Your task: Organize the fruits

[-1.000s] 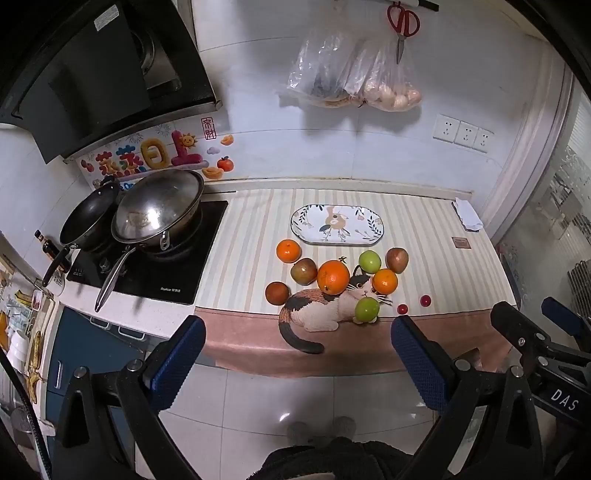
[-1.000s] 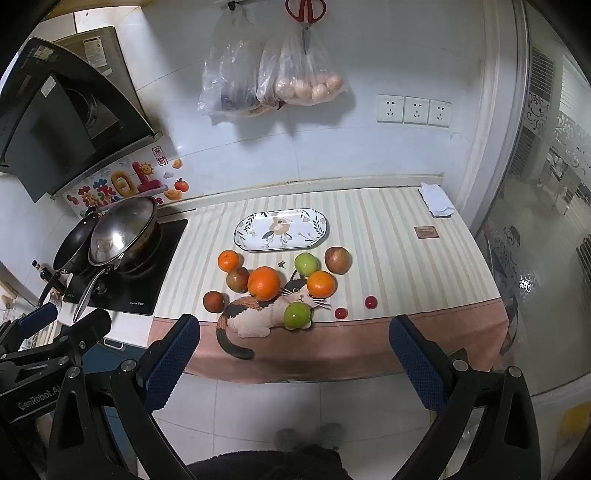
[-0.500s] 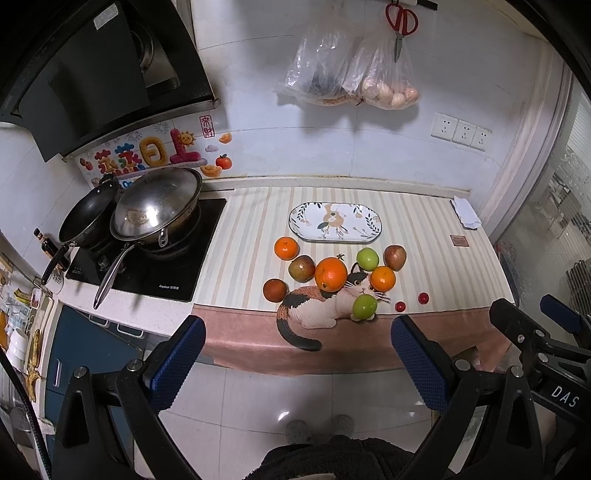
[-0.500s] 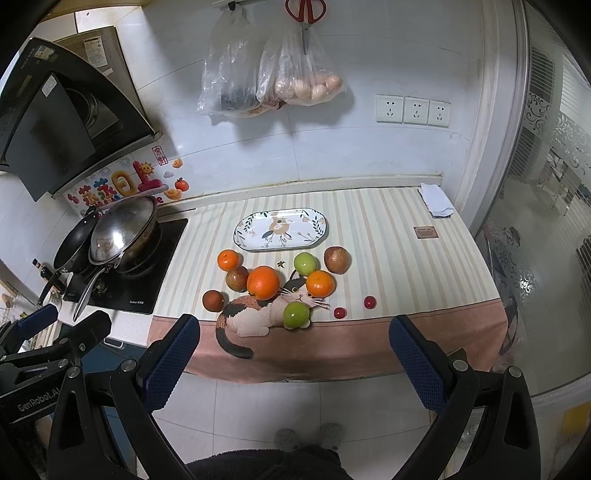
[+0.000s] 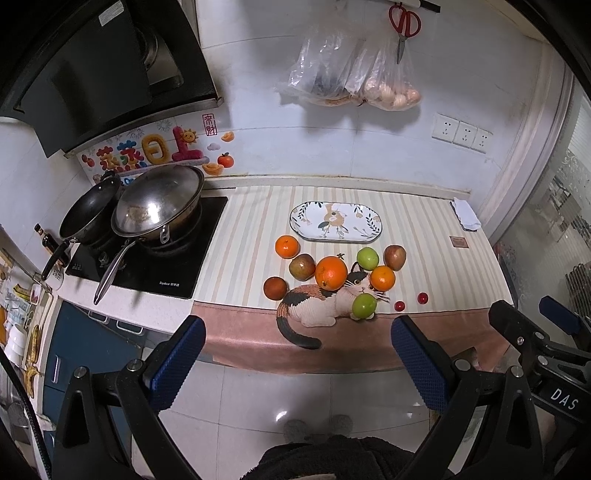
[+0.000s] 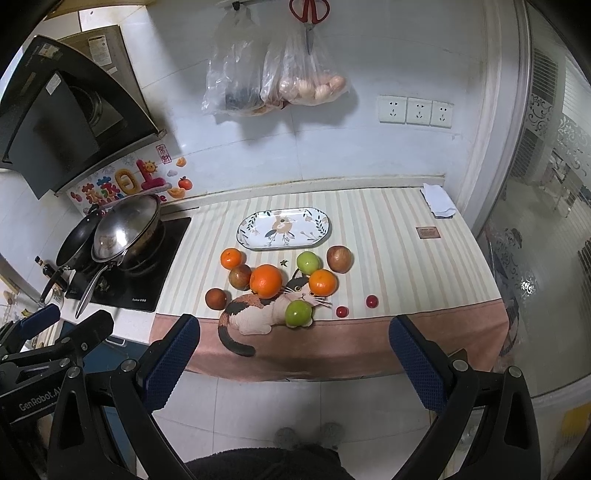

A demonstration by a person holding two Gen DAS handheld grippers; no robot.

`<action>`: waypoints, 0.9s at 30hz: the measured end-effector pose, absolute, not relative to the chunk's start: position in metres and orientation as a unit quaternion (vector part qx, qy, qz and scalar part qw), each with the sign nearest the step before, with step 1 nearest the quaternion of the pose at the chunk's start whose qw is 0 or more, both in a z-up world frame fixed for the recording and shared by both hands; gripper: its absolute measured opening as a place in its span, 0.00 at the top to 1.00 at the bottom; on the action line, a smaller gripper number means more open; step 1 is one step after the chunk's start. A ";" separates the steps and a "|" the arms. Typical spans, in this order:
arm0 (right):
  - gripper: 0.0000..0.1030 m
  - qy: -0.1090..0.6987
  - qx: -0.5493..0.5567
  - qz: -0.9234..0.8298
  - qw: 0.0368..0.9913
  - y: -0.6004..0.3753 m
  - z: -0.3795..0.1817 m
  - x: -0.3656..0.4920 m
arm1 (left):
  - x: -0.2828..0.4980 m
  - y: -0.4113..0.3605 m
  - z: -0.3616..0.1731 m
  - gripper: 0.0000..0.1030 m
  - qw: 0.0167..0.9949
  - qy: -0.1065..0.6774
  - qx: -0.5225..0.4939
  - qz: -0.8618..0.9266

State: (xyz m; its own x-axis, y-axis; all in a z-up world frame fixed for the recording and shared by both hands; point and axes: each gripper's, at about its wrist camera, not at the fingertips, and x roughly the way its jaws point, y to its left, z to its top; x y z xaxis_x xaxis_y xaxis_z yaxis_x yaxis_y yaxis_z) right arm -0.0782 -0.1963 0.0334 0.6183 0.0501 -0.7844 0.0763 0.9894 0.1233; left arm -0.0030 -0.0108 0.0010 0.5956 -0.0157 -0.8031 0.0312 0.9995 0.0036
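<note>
Several fruits lie on the striped counter mat [image 5: 251, 236]: a large orange [image 5: 331, 272] [image 6: 266, 280], smaller oranges [image 5: 286, 246] [image 5: 382, 277], green apples [image 5: 364, 305] [image 6: 298, 313], reddish apples [image 5: 395, 257] and two small red fruits [image 5: 399, 305]. An empty oval patterned plate [image 5: 335, 222] [image 6: 283, 229] sits behind them. My left gripper [image 5: 299, 358] and right gripper [image 6: 293, 354] are both open and empty, held back from the counter's front edge above the floor.
A stove with a wok [image 5: 159, 206] and a black pan [image 5: 88, 210] is at the left. Bags [image 5: 351, 81] and scissors [image 5: 404, 26] hang on the wall. A folded cloth [image 5: 466, 218] lies at the counter's right end. The right gripper's body [image 5: 546, 350] shows in the left wrist view.
Both views have shifted only slightly; the counter sits marginally higher in frame. Both grippers stay open and no fruit has moved.
</note>
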 end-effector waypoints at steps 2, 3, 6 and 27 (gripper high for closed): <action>0.00 0.436 0.071 -0.007 0.897 -0.194 0.035 -0.079 | -0.003 -0.010 0.001 0.00 0.894 0.449 0.009 -0.013; 0.00 0.436 0.071 -0.008 0.897 -0.194 0.035 -0.078 | -0.003 -0.010 0.001 0.00 0.894 0.448 0.009 -0.013; 0.00 0.435 0.072 -0.008 0.897 -0.193 0.036 -0.079 | -0.004 -0.007 0.001 0.00 0.894 0.448 0.007 -0.013; 0.00 0.433 0.073 -0.007 0.898 -0.194 0.037 -0.081 | -0.005 -0.004 0.002 0.00 0.895 0.446 0.007 -0.013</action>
